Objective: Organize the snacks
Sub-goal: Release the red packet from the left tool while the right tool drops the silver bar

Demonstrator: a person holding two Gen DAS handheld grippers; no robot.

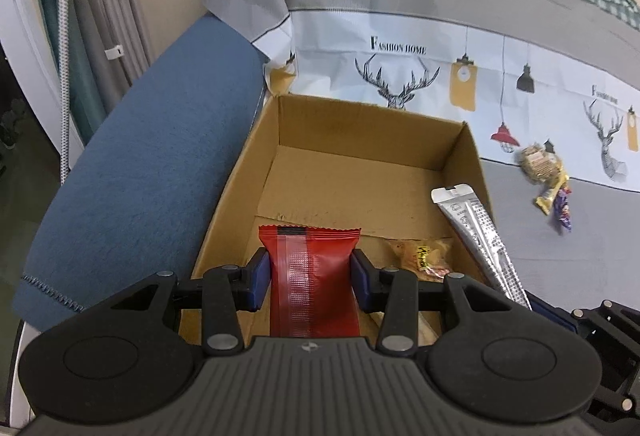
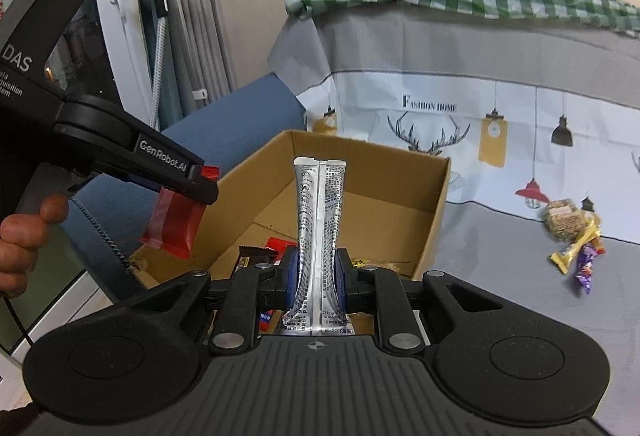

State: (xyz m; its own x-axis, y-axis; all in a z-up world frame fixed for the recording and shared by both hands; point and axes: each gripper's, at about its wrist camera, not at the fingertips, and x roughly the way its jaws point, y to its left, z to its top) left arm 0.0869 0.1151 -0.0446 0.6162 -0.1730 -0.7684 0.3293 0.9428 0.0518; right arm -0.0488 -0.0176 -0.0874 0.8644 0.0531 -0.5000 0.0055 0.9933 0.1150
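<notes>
My left gripper (image 1: pixel 308 276) is shut on a red snack packet (image 1: pixel 312 276) and holds it above the near left part of an open cardboard box (image 1: pixel 360 127). In the right wrist view the left gripper (image 2: pixel 188 183) shows at the left with the red packet (image 2: pixel 176 224) hanging over the box's left wall. My right gripper (image 2: pixel 316 276) is shut on a silver stick pouch (image 2: pixel 318 220), upright over the box (image 2: pixel 432 203); the pouch also shows in the left wrist view (image 1: pixel 476 236). A yellow wrapped snack (image 1: pixel 420 256) lies in the box, with dark and red bars (image 2: pixel 260 252).
The box stands on a grey bedcover with deer prints (image 1: pixel 400 83). A small heap of loose snacks (image 1: pixel 548 179) lies on the cover to the right of the box, also in the right wrist view (image 2: pixel 572 236). A blue cushion (image 1: pixel 140 175) runs along the box's left side.
</notes>
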